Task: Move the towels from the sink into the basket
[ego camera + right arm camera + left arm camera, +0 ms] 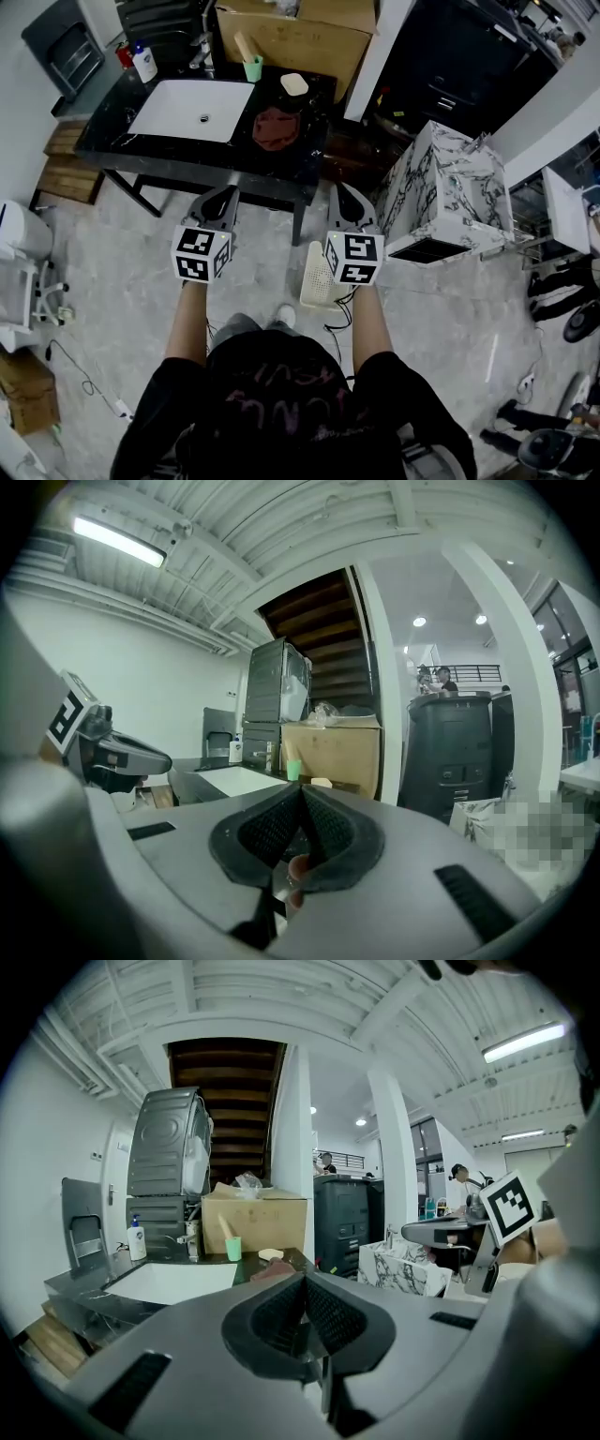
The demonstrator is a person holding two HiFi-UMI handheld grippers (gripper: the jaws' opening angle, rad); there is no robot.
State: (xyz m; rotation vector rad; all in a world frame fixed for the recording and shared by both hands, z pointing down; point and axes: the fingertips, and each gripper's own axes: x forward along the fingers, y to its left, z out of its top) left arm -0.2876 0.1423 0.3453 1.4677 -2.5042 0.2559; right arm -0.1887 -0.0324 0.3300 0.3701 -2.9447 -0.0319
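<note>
Towel (277, 128), reddish-brown, one seen: bunched on the black counter (108, 141) just right of the white sink (183, 112), whose basin looks bare. Left gripper (223, 199) and right gripper (347, 195): both short of the counter, jaws pressed together, nothing between them. Basket (317, 277): on the floor by the right gripper. Risks, as judged: closed jaws would shove the cloth rather than pinch it; a shallow pinch could drop it on the floor before the basket; a wide reach could tip the green cup (253, 67).
</note>
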